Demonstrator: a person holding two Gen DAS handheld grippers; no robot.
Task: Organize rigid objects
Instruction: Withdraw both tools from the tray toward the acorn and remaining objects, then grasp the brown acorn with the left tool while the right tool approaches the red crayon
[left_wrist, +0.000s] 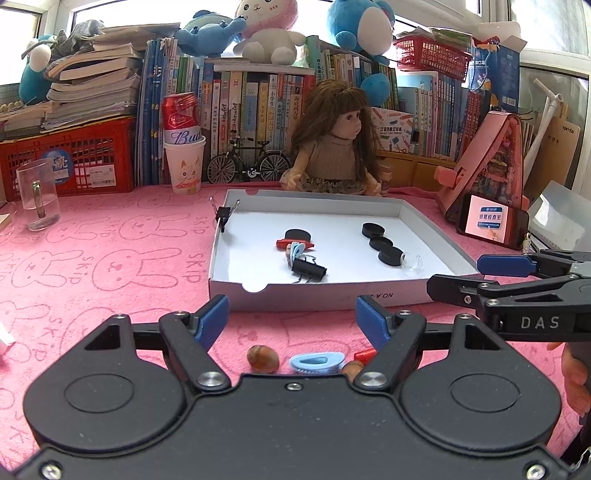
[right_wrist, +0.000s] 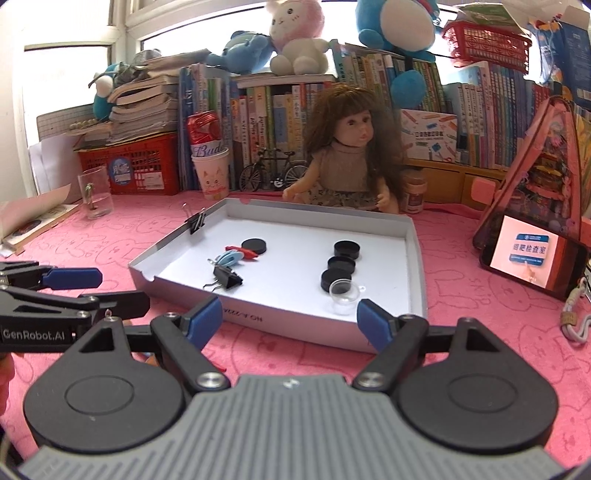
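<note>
Two grippers hang side by side over a pink rabbit-print cloth (left_wrist: 110, 266), just short of a shallow white box (left_wrist: 413, 210) lying on it. Both stand wide apart with nothing between the pads: the left gripper (left_wrist: 291, 319) above the cloth, the right gripper (right_wrist: 290, 319) at the box's near wall.

Behind the box sits a long-haired doll (left_wrist: 332, 147) before a row of books.

Inside the box, three black caps (right_wrist: 341, 263) run in a line on the right, with a clear little cup (right_wrist: 345, 295) touching the nearest. On the left lie another black cap (right_wrist: 254, 245), a red clip (right_wrist: 247, 254), a blue clip (right_wrist: 228, 257) and a black binder clip (right_wrist: 227, 278); a second binder clip (right_wrist: 195, 220) grips the box's left wall.

On the cloth by the left gripper lie a nut (left_wrist: 263, 358) and a blue hair clip (left_wrist: 316, 363).
</note>
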